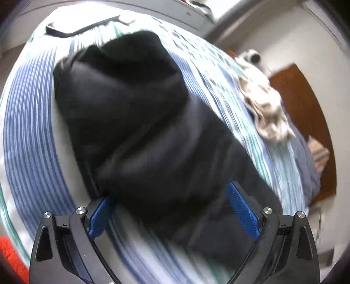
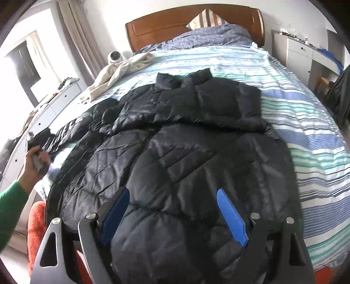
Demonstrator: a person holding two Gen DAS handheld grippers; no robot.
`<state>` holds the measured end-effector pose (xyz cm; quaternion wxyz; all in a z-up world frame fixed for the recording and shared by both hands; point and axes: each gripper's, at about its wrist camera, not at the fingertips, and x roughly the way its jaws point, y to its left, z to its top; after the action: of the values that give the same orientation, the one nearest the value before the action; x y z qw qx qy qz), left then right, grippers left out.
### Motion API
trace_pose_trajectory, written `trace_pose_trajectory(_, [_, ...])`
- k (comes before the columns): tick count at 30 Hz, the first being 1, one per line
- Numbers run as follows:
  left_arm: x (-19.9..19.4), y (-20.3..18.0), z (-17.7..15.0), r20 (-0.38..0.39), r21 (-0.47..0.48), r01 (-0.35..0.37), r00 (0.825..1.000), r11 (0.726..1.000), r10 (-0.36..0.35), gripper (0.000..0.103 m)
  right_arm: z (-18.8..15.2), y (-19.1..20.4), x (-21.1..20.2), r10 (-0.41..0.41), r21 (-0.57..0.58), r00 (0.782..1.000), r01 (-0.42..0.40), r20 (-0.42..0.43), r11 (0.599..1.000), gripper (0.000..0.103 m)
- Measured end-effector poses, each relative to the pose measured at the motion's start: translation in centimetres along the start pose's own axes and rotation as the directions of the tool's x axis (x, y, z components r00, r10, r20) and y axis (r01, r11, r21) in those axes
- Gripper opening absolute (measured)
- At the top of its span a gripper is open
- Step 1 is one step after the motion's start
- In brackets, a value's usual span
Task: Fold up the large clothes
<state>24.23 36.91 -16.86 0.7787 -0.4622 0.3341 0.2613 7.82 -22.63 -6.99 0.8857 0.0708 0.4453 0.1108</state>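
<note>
A black quilted puffer jacket (image 2: pixel 186 153) lies spread on the striped bed, collar toward the headboard, with one sleeve folded across its chest. My right gripper (image 2: pixel 173 190) hovers over the jacket's lower part, open, its blue pads apart and gripping nothing. In the blurred left wrist view the jacket (image 1: pixel 131 122) fills the middle. My left gripper (image 1: pixel 168 192) stands open just above the jacket's near edge, and its blue pads are not pressing the fabric. A hand (image 2: pixel 36 159) in a green sleeve holds that left gripper beside the jacket's left edge.
The blue, white and green striped sheet (image 2: pixel 317 122) covers the bed. A beige cloth (image 2: pixel 118 70) lies at its far left, with a blue quilt (image 2: pixel 207 35) under the wooden headboard (image 2: pixel 175 19). White drawers (image 2: pixel 299 56) stand at the right. Something orange-red (image 2: pixel 37 218) sits below the bed's near left corner.
</note>
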Motion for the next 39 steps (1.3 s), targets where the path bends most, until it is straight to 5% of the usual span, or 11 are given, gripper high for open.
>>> trace_pose_trajectory(2, [0.3, -0.2, 0.8, 0.040, -0.028, -0.028, 0.999, 0.999, 0.029, 0.073, -0.6, 0.6, -0.1, 0.014, -0.012, 1.000, -0.014, -0.005, 1.000, 0.084])
trace_pose_trajectory(4, [0.8, -0.7, 1.5, 0.029, 0.014, -0.052, 0.998, 0.999, 0.051, 0.007, -1.1, 0.9, -0.2, 0.018, -0.020, 1.000, -0.018, -0.004, 1.000, 0.084])
trace_pose_trajectory(9, [-2.7, -6.1, 1.0, 0.139, 0.241, -0.079, 0.989, 0.967, 0.047, 0.004, -1.8, 0.2, -0.6, 0.021, 0.008, 1.000, -0.021, 0.000, 1.000, 0.084])
trace_pose_trajectory(14, [-9.5, -16.6, -3.5, 0.229, 0.566, -0.017, 0.964, 0.824, -0.137, 0.003, -1.7, -0.3, -1.0, 0.030, 0.033, 0.999, -0.031, 0.027, 0.999, 0.084])
trace_pose_trajectory(18, [-14.8, -25.3, -12.1, 0.232, 0.831, -0.002, 0.910, 0.557, -0.343, 0.004, -1.9, -0.3, -1.8, 0.047, 0.049, 0.997, -0.050, 0.058, 0.998, 0.084])
trace_pose_trajectory(23, [-18.8, -30.0, -28.9, 0.062, 0.998, -0.054, 0.847, 0.030, -0.528, 0.004, -2.7, -1.1, -2.5, 0.038, 0.069, 0.997, -0.043, 0.067, 0.997, 0.084])
trace_pose_trajectory(27, [-16.6, -29.0, -40.7, -0.110, 0.949, -0.037, 0.892, -0.313, -0.439, 0.012, -3.5, -2.9, -3.1, 0.018, 0.114, 0.997, -0.026, 0.069, 0.993, 0.084])
trace_pose_trajectory(31, [-12.9, -25.2, -49.2, -0.160, 0.823, -0.006, 0.957, -0.568, -0.242, 0.068, -4.3, -4.8, -3.7, -0.005, 0.162, 0.997, -0.007, 0.071, 0.987, 0.084])
trace_pose_trajectory(33, [-13.2, -22.9, -50.9, -0.147, 0.784, -0.061, 0.948, -0.618, -0.281, 0.068, -4.7, -5.4, -3.9, -0.012, 0.177, 0.997, -0.001, 0.074, 0.984, 0.084])
trace_pose_trajectory(35, [-14.2, -22.1, -50.5, -0.140, 0.794, -0.066, 0.948, -0.605, -0.287, 0.073, -4.9, -6.1, -3.9, -0.017, 0.199, 0.997, 0.002, 0.076, 0.980, 0.084])
trace_pose_trajectory(39, [-17.2, -21.4, -46.1, -0.185, 0.884, 0.036, 0.943, -0.466, -0.278, 0.093, -3.1, -7.6, -3.3, -0.007, 0.228, 0.996, -0.014, 0.093, 0.974, 0.084])
